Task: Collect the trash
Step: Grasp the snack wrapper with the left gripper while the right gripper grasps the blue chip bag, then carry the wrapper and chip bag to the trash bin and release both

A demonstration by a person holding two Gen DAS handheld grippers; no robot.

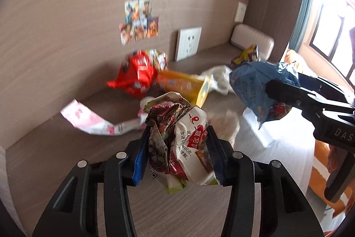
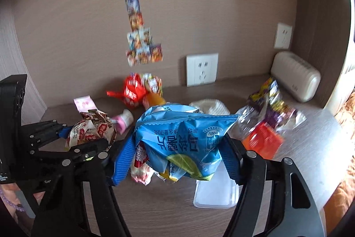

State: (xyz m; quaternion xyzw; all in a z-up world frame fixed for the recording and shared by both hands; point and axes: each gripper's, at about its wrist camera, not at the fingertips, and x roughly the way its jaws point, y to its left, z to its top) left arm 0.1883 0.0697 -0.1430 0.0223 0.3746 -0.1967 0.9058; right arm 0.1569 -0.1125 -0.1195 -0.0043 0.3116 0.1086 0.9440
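Both grippers are lifting trash off the wooden desk [image 2: 168, 210]: the left gripper [image 1: 177, 139] is pinching a crumpled red-and-white snack wrapper [image 1: 179, 143], the right gripper [image 2: 177, 148] a blue chip bag [image 2: 184, 139] reading "70克". Next, I'd judge, they need a bin; none is showing. More wrappers are waiting by the wall.

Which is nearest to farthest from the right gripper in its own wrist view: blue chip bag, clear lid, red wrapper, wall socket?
1. blue chip bag, clamped in the right gripper.
2. clear lid, on the desk just beneath, right.
3. red wrapper, far back by the wall.
4. wall socket, on the wall behind.
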